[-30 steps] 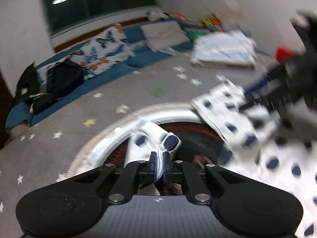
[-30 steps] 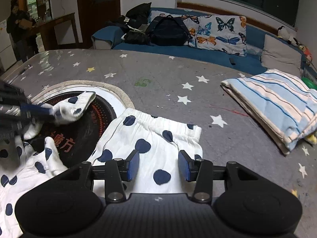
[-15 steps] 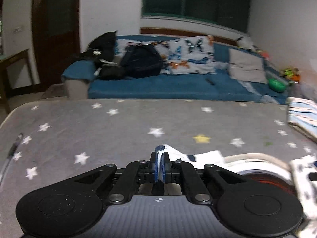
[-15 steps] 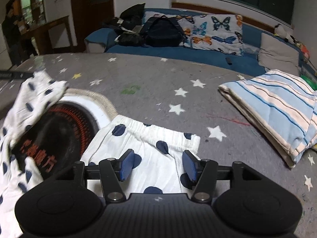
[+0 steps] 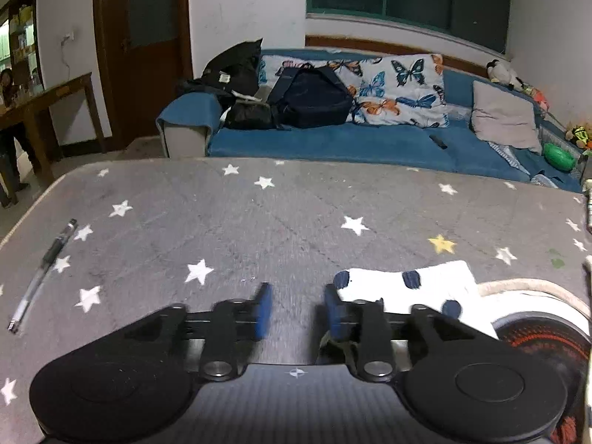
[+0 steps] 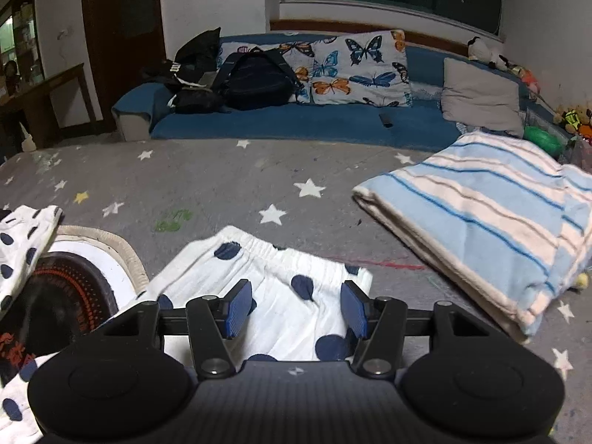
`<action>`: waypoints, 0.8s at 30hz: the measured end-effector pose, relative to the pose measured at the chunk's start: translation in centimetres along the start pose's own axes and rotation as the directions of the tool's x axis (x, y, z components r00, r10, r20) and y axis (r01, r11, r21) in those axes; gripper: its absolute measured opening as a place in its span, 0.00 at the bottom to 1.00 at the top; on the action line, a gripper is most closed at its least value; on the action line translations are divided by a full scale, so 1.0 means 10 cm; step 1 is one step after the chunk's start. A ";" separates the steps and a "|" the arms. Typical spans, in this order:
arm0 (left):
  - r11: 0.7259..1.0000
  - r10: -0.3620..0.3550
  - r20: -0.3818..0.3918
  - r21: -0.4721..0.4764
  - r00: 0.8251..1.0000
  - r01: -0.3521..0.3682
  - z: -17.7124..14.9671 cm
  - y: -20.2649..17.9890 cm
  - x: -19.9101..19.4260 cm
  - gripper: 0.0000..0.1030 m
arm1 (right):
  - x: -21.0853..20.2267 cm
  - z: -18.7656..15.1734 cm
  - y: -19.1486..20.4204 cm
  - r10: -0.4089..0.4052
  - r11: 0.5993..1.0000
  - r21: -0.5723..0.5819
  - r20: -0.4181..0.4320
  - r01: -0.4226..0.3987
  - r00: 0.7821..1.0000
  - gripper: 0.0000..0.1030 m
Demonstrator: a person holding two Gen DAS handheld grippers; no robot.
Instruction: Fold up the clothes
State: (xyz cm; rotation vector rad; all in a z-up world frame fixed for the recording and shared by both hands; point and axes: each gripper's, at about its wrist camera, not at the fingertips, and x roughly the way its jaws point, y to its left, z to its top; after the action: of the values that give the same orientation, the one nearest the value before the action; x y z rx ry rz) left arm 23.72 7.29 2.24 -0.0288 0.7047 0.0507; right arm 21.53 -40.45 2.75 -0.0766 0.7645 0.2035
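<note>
Left wrist view first: a pen (image 5: 42,270) lies far left of the round mat (image 5: 532,318) on the grey star-print cover (image 5: 229,229). The left gripper (image 5: 298,309) has just been opening; its blue pads stand a moderate way apart with only bare cover between them, and they look smeared. Just right of them a leg of the white garment with navy dots (image 5: 418,288) lies flat, its far end on the cover and its near end over the mat's pale rim.

Right wrist view: that same leg (image 6: 26,233) drapes the mat's (image 6: 66,285) left edge. Red characters show on the mat's dark face, too cut off to read. Right of the mat, the garment's elastic waistband (image 6: 288,255) lies flat, and the right gripper (image 6: 298,310) hovers over it, pads about half spread and not pressing the cloth. Further right a folded blue-striped blanket (image 6: 492,225) rests on the cover. Behind, a dark bag's white lettering is illegible.
</note>
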 end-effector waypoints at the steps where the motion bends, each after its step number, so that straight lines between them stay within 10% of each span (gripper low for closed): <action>1: 1.000 -0.005 0.005 0.004 1.000 0.005 -0.01 -0.01 -0.06 0.39 | -0.05 -0.01 0.01 0.000 1.000 -0.006 0.004 0.000 1.000 0.53; 12: 0.958 -0.246 -0.039 0.145 0.969 0.249 -0.53 -0.53 -1.00 0.52 | -0.77 -0.35 0.46 0.088 0.985 -0.148 -0.014 -0.090 0.996 0.55; 24: 0.786 -0.524 -0.232 0.239 0.819 0.571 -1.33 -1.15 -1.75 0.52 | -1.49 -1.10 1.11 0.203 0.931 -0.293 -0.084 -0.219 0.975 0.66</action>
State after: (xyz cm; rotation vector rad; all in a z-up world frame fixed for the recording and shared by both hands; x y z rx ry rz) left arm 2.48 -5.43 3.59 0.0542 0.8301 -0.6332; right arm 1.27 -33.43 5.21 -0.2906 0.7890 0.5257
